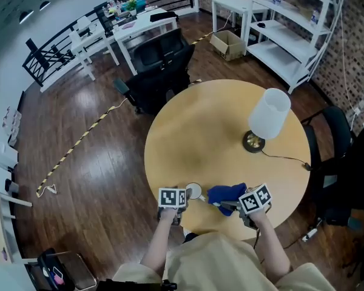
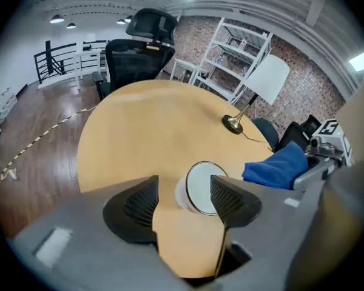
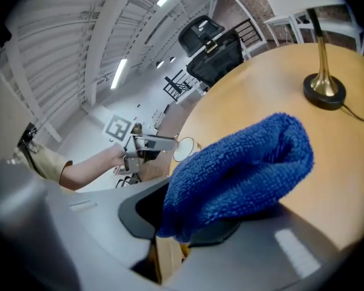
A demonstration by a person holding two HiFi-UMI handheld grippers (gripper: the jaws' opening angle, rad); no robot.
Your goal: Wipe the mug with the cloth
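Though hidden in the head view, left claw stands spread about the mug, right claw pinches the cloth.

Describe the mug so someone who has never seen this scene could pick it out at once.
On the round wooden table, look at the near edge, closest to the person, far from the white-shaded lamp. The mug sits just left of the blue cloth: the only small white thing with a round rim.
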